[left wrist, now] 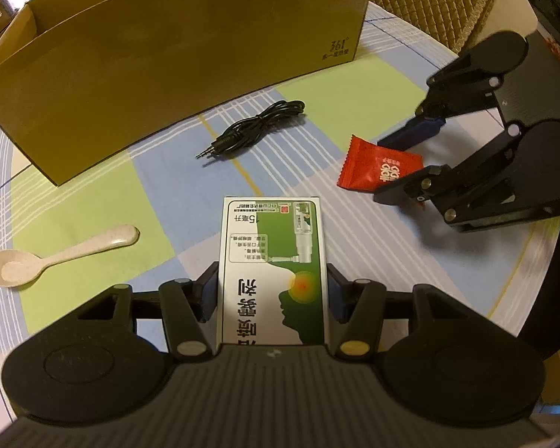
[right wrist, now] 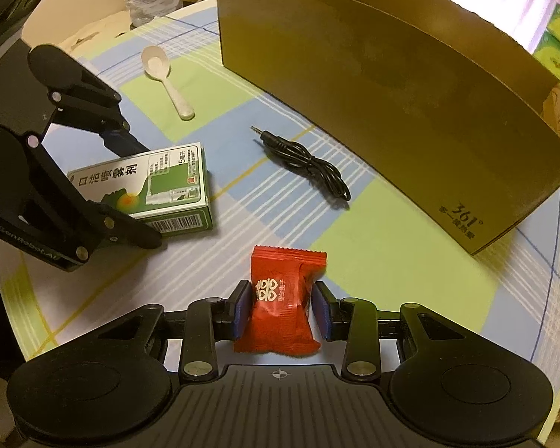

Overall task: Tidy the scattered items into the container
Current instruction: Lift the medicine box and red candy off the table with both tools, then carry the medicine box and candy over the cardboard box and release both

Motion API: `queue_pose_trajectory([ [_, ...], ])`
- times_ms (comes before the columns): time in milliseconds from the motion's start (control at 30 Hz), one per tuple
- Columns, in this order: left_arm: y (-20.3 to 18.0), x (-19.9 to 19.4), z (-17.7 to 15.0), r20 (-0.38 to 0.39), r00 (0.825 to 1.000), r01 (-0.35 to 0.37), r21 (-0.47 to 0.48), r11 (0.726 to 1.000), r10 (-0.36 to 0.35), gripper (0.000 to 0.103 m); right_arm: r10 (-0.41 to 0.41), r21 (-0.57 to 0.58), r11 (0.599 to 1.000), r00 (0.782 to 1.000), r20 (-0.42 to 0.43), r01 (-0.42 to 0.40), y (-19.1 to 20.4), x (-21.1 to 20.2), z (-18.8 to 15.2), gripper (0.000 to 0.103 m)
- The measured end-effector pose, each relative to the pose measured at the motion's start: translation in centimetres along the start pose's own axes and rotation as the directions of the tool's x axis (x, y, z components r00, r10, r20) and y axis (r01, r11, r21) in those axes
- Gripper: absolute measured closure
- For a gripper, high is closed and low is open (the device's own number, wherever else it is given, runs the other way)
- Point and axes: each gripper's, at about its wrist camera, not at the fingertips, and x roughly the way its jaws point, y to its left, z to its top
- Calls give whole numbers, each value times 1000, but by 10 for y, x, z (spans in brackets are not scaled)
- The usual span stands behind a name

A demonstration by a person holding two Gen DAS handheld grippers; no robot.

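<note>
Inspector: Left gripper [left wrist: 272, 291] status?

Recorder: Jaws stand either side of the green-and-white medicine box [left wrist: 274, 268], blue pads just beside its long sides. Whether they press it, I cannot tell. From the right wrist view the box [right wrist: 149, 186] lies flat on the desk.

Inspector: Right gripper [right wrist: 280, 308]?

Recorder: Partly open around the red candy packet [right wrist: 280, 298]. The left pad seems to touch the wrapper; a narrow gap shows at the right pad. The packet rests on the checked cloth of the desk [right wrist: 392, 261].

Inspector: Container?

Recorder: Brown cardboard box [left wrist: 175, 59], open-topped, at the far side of the desk, marked "361°" at one lower corner. Its inside is not visible.

Inspector: Remaining loose items?

Recorder: Coiled black audio cable [left wrist: 257, 128] with a jack plug, on the desk near the box wall, between the two grippers. Pale plastic spoon [left wrist: 56, 257], bowl up, left of the medicine box and well apart from the cable.
</note>
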Motion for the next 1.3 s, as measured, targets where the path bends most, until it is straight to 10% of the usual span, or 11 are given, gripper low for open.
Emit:
queue_pose_trajectory([
  [1300, 37, -83, 61, 134, 988, -69, -74, 995, 78, 52, -155, 310, 946, 972, 175, 95, -19, -83, 54, 70],
])
